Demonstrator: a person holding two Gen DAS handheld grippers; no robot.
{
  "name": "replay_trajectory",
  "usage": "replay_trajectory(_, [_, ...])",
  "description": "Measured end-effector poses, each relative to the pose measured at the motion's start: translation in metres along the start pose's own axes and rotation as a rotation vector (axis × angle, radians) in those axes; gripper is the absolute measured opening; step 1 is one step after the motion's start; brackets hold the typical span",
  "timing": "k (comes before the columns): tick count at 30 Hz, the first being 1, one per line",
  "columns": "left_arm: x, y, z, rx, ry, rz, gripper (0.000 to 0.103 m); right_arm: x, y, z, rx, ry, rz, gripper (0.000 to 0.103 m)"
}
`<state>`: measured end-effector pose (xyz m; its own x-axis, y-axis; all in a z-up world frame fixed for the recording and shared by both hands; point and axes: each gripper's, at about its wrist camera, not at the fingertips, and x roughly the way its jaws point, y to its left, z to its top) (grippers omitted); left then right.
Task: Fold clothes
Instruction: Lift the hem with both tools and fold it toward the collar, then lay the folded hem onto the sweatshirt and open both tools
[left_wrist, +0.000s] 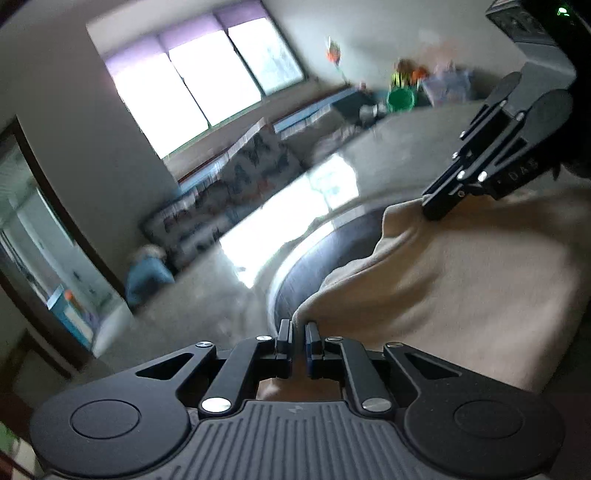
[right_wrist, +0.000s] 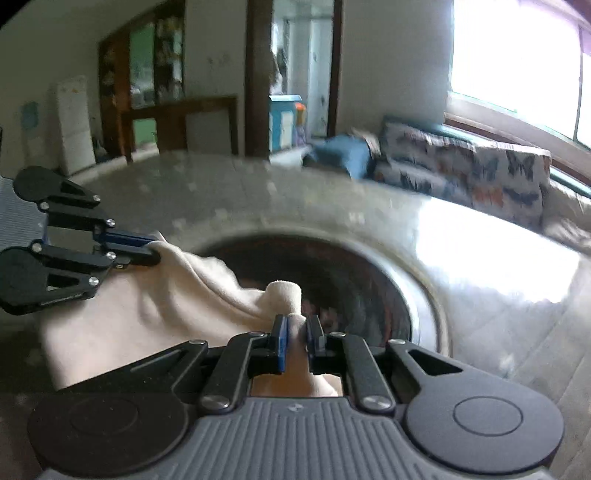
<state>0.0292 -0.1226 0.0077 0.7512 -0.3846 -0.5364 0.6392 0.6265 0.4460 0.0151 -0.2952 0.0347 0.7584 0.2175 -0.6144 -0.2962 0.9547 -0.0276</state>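
A cream cloth garment (left_wrist: 443, 280) lies bunched on a round, glossy grey table (left_wrist: 229, 295) that has a dark round centre (right_wrist: 354, 280). My left gripper (left_wrist: 298, 328) is shut on the garment's near edge; in the right wrist view the left gripper (right_wrist: 153, 249) pinches a corner at the left. My right gripper (right_wrist: 297, 326) is shut on another part of the garment (right_wrist: 166, 295), and a small fold of cloth sticks up above its fingertips. In the left wrist view the right gripper (left_wrist: 436, 206) bites the far edge at the upper right. The cloth sags between the two grippers.
A butterfly-patterned sofa (left_wrist: 243, 173) (right_wrist: 480, 173) runs under a bright window (left_wrist: 192, 85). A blue cushion (right_wrist: 343, 153) lies at its end. A green bucket (left_wrist: 400, 99) and toys stand at the far wall. A dark wooden doorway (right_wrist: 258, 74) and a cabinet stand behind the table.
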Motion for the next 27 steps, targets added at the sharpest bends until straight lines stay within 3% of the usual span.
replay_trajectory(3, [0.003, -0.001, -0.005, -0.007, 0.018, 0.015, 0.028, 0.005, 0.001, -0.005, 0.0, 0.005, -0.012, 0.017])
replay_trajectory(5, [-0.001, 0.006, -0.005, -0.035, 0.017, 0.011, 0.031, 0.001, -0.004, -0.002, 0.025, 0.004, -0.007, 0.022])
replay_trajectory(10, [-0.016, 0.028, -0.003, -0.126, -0.005, 0.042, 0.032, -0.019, -0.009, 0.004, 0.074, -0.044, -0.004, 0.023])
replay_trajectory(17, [-0.048, 0.018, 0.003, -0.202, -0.079, -0.084, 0.03, -0.035, 0.002, -0.011, 0.126, -0.039, 0.112, 0.025])
replay_trajectory(19, [-0.051, 0.011, 0.0, -0.204, -0.075, -0.112, 0.03, -0.03, -0.002, -0.019, 0.145, -0.019, 0.103, 0.034])
replay_trajectory(23, [-0.041, 0.004, -0.009, -0.209, -0.025, -0.115, 0.03, -0.023, -0.013, -0.033, 0.194, -0.021, 0.119, 0.034])
replay_trajectory(27, [-0.035, 0.011, -0.016, -0.259, -0.012, -0.123, 0.032, -0.026, -0.01, -0.033, 0.167, -0.026, 0.152, 0.062])
